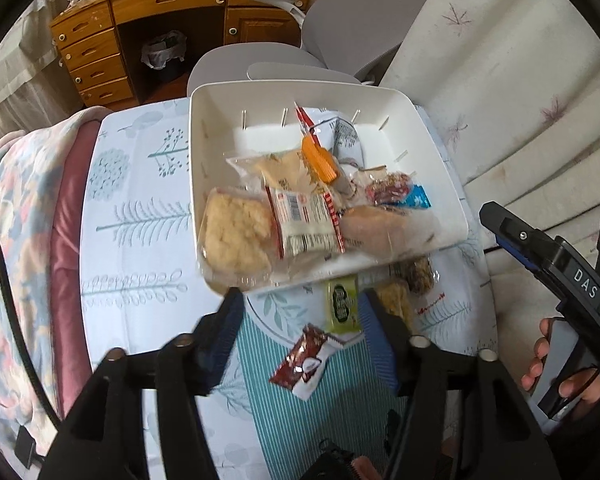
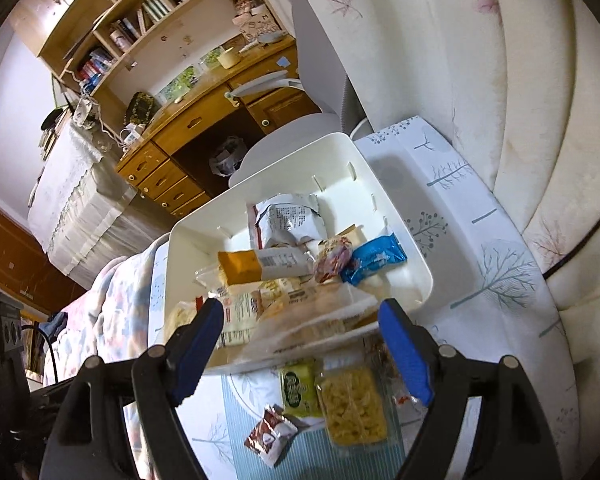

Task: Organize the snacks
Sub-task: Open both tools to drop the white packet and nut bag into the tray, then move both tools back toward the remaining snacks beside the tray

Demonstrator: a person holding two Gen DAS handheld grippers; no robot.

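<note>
Several wrapped snacks lie in a white plastic bin (image 1: 436, 136) that stands on a table covered by a cloth with a tree pattern (image 1: 140, 216). In the near left corner of the bin there is a crumbly square pastry in clear wrap (image 1: 236, 232), and beside it a packet with a barcode label (image 1: 308, 228). Farther in lie an orange packet (image 1: 320, 160), a blue packet (image 1: 414, 198) toward the right wall, and a silver bag with print (image 2: 288, 220) toward the far side. On the cloth, just near of the bin, four snacks remain outside: a green packet (image 1: 342, 304), a dark red packet with a coconut picture (image 1: 304, 364), a yellow snack in clear wrap (image 2: 354, 408), and a brown snack bar (image 1: 418, 274) that touches the near edge of the bin. The left gripper (image 1: 300, 312) hangs above these loose snacks with its jaws wide apart and nothing between them. The right gripper (image 2: 300, 340) is also wide, held over the near edge of the bin, and it holds nothing. Behind the table stand a grey chair (image 1: 352, 20) and a wooden desk (image 1: 172, 4).
</note>
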